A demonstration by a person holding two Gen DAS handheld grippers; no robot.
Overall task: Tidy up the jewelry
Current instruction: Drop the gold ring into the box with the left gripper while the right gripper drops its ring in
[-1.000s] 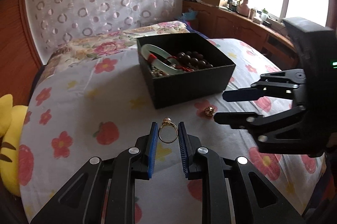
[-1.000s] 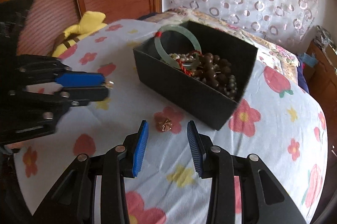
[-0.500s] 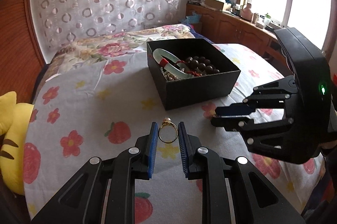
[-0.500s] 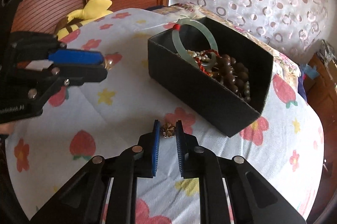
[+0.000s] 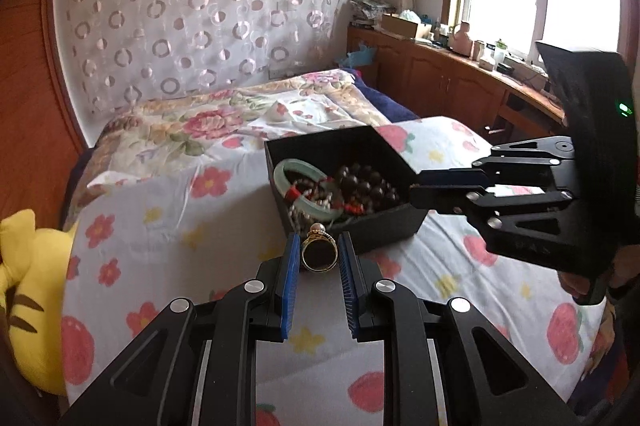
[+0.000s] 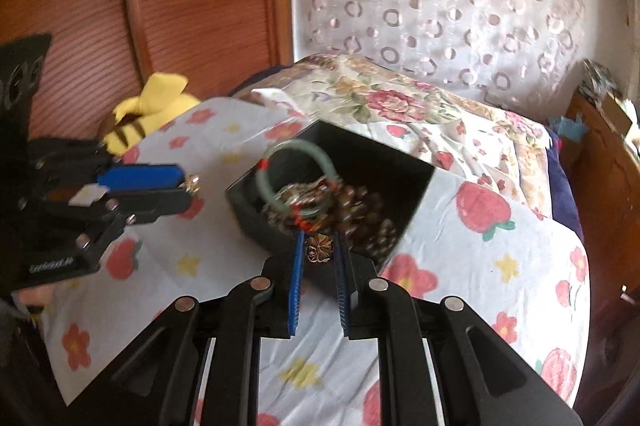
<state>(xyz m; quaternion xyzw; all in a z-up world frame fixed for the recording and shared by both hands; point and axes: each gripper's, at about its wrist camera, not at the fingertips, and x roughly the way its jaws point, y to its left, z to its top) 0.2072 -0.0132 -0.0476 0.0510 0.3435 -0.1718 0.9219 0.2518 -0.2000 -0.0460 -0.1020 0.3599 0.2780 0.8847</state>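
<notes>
Two hand-held grippers each pinch one small piece: left hand-held gripper holds a gold pearl ring, right hand-held gripper a gold flower charm. Black jewelry box (already holding beads) lies just ahead, nearer the right one.

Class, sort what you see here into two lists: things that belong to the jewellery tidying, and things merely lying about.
Belongs to the job:
- gold ring with a pearl, held in the left gripper
- small bronze flower-shaped ornament, held in the right gripper
- black open box
- pale green jade bangle
- dark brown bead strings

Lying about:
- yellow striped plush toy
- floral quilt
</notes>
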